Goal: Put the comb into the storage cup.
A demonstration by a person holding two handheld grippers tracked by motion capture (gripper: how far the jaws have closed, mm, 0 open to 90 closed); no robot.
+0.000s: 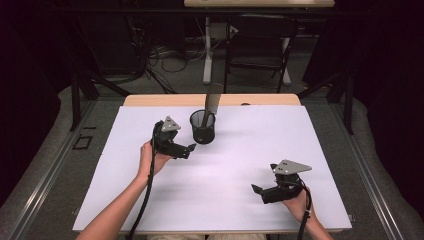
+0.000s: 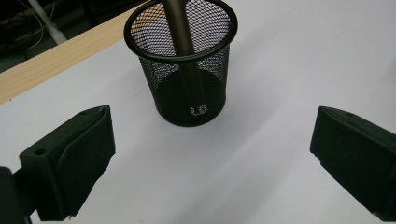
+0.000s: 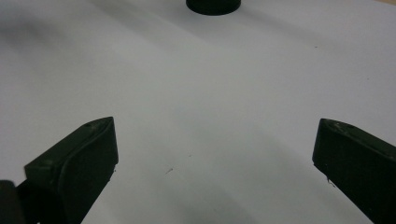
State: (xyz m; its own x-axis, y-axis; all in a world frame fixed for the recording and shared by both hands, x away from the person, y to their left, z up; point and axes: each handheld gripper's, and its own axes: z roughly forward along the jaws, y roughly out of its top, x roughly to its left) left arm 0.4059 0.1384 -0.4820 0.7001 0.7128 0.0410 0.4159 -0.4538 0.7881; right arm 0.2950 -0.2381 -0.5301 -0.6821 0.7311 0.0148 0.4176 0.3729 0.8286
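Left hand-held gripper [image 1: 190,149]: your jaws stand apart, empty, just beside the mesh cup [image 1: 202,127].
Right hand-held gripper [image 1: 256,190]: your jaws stand apart, empty.
Mesh cup: upright, a brown tool [image 1: 211,103] inside.

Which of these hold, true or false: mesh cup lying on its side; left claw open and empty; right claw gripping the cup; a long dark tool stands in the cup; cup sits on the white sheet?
1. The mesh cup lies on its side. False: it stands upright, rim up.
2. The left claw is open with nothing between its jaws. True: the left gripper view shows the jaws wide apart, short of the cup.
3. The right claw grips the cup. False: it is open over bare sheet, well away from the cup.
4. A long dark tool stands in the cup. True: it leans against the rim and sticks out above it.
5. The cup sits on the white sheet. True.
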